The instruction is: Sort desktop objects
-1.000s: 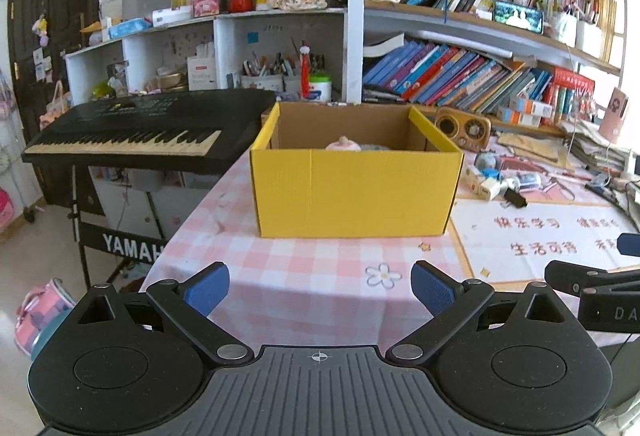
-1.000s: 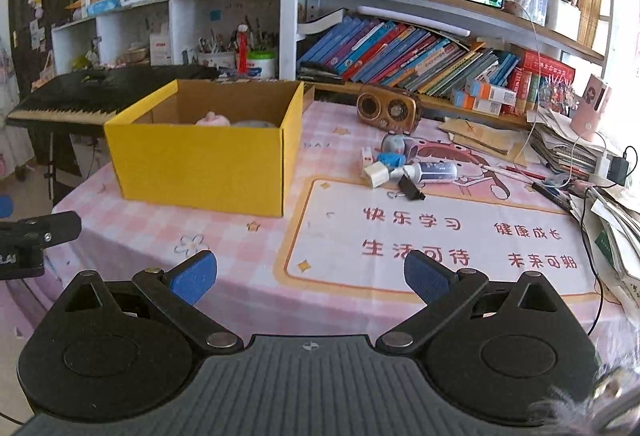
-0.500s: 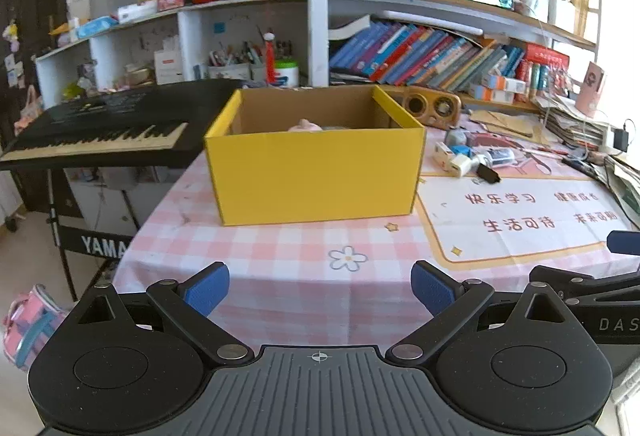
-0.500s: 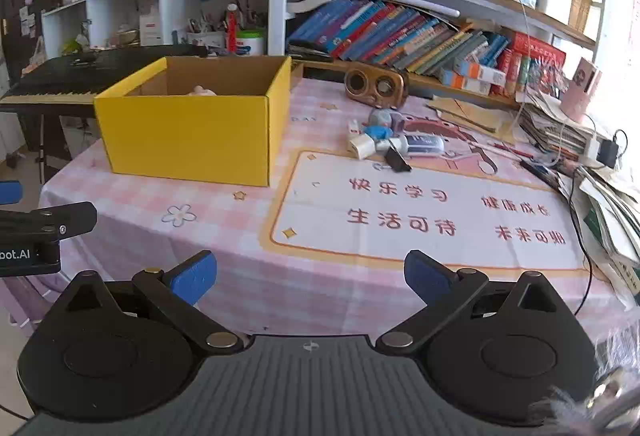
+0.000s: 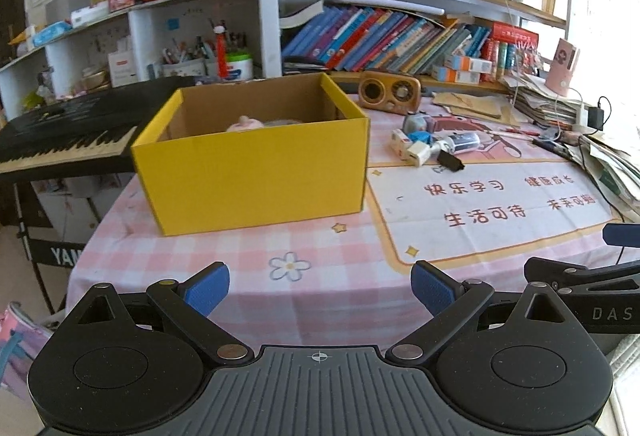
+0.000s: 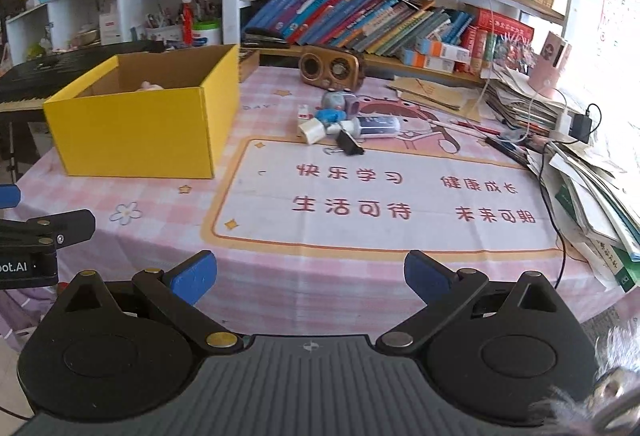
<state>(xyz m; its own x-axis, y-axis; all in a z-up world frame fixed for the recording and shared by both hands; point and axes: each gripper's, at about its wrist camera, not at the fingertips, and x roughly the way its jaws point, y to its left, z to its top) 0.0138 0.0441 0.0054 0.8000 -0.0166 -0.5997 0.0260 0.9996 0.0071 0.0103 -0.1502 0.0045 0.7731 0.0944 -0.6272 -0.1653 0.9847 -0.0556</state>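
Desktop objects wait far across the table, so nearest first: the left gripper [image 5: 320,288] and right gripper [image 6: 310,276] both hover over the near edge of the pink checked tablecloth [image 6: 280,288], jaws spread wide and holding nothing. Beyond them lies the printed desk mat [image 6: 400,196]. At its far edge sits the small clutter [image 6: 340,128]: a black binder clip [image 6: 349,145], a white block, a blue piece and a tube lying on its side, touching one another. The yellow box [image 5: 252,172] stands left of them, already holding a pink item. I judge the right gripper best placed; take the outlying clip first, approaching squarely so neighbours stay undisturbed
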